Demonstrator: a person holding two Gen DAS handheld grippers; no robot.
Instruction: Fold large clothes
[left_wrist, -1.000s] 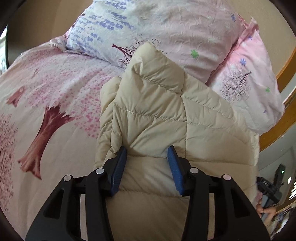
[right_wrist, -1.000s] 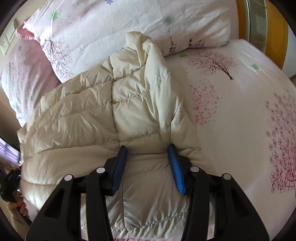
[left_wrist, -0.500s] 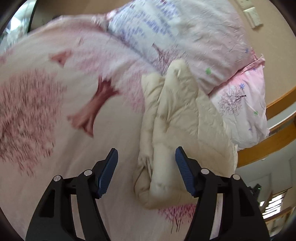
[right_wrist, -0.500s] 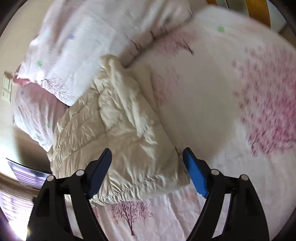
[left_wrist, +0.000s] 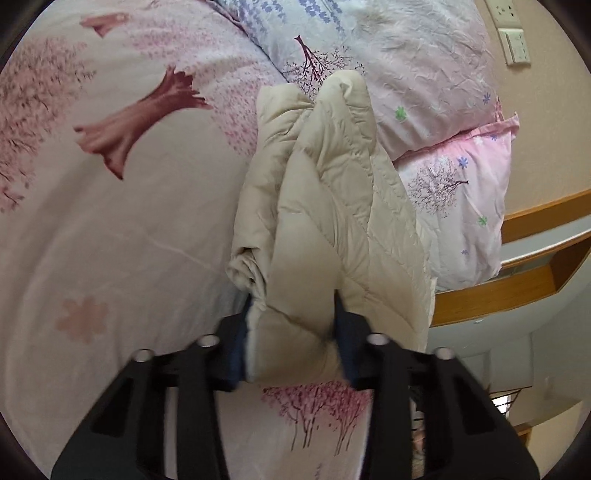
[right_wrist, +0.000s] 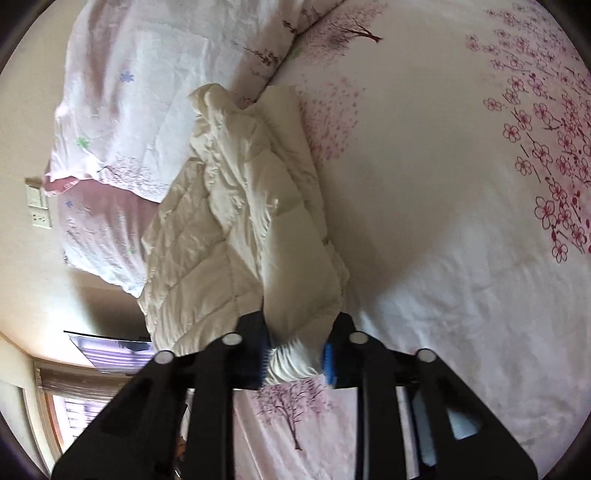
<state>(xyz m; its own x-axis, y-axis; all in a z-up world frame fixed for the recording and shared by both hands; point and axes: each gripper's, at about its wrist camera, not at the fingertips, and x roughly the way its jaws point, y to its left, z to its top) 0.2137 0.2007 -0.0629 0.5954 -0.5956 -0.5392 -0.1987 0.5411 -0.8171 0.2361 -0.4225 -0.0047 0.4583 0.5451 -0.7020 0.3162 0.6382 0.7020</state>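
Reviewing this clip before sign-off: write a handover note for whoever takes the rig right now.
Left tongs: closing, near edge of the cream puffer jacket between the jaws.
Right tongs: closing too, the jacket's near edge bunched between the jaws.
Jacket lies on the floral bedspread, its far end against the pillows.
Done: jacket folded into a long narrow bundle.
Left: probably fold the near end toward the pillows, then release.
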